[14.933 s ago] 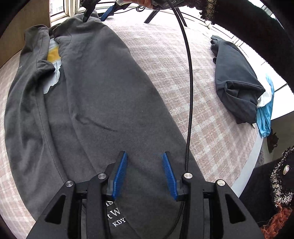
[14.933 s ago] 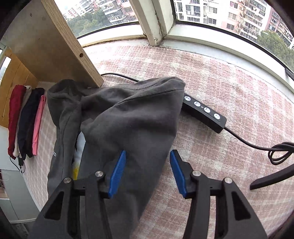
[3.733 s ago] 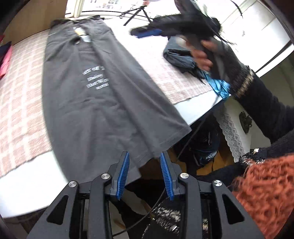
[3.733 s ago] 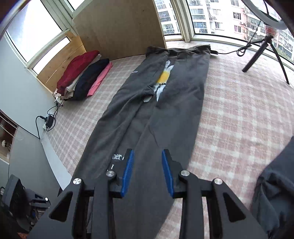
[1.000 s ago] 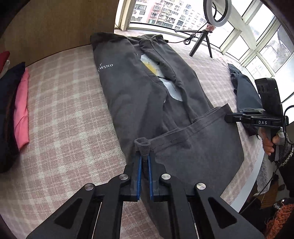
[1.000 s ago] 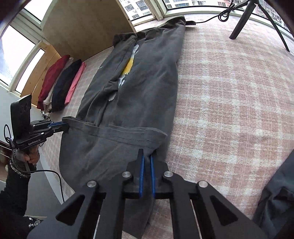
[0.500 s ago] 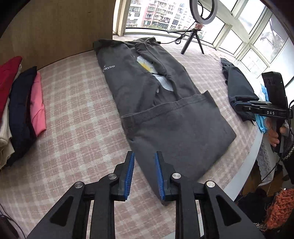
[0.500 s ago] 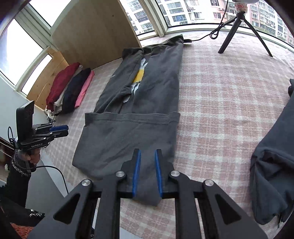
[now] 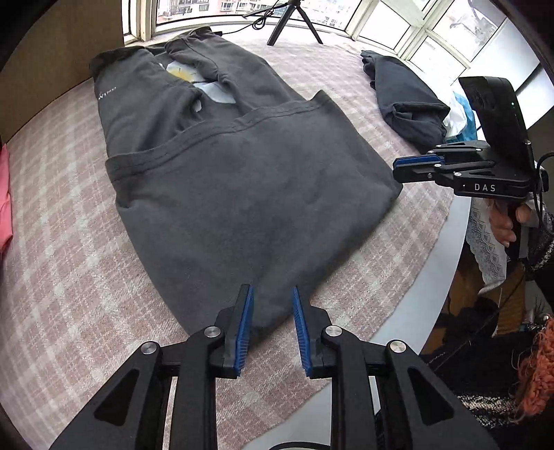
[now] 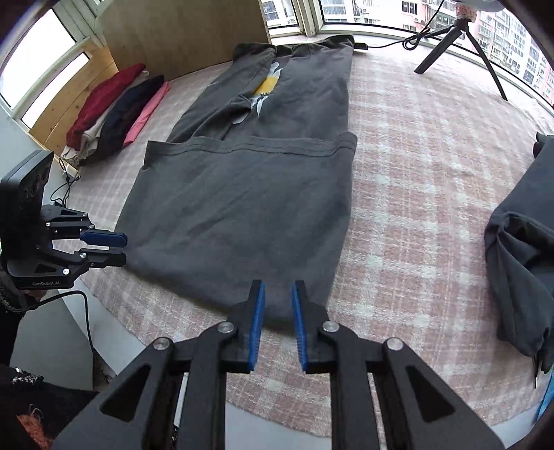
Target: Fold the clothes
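Observation:
A dark grey shirt (image 9: 242, 187) lies on the pink plaid cloth, its bottom part folded up over the body, hem band across the middle; it also shows in the right wrist view (image 10: 249, 204). My left gripper (image 9: 271, 304) is open and empty, just over the near left corner of the fold. It shows from the side in the right wrist view (image 10: 117, 247). My right gripper (image 10: 277, 301) is open and empty over the near right corner of the fold. It shows in the left wrist view (image 9: 398, 169) beside the fold's right corner.
A crumpled dark garment (image 9: 408, 93) lies at the right, seen also in the right wrist view (image 10: 519, 239). Folded red, dark and pink clothes (image 10: 114, 107) are stacked at the far left by a wooden panel (image 10: 183, 31). A tripod (image 10: 460, 38) stands at the back. The table edge (image 9: 446, 249) is near.
Both grippers have let go of the hem after laying it over the body, pulled back and come down to the near corners of the fold, jaws a little wider.

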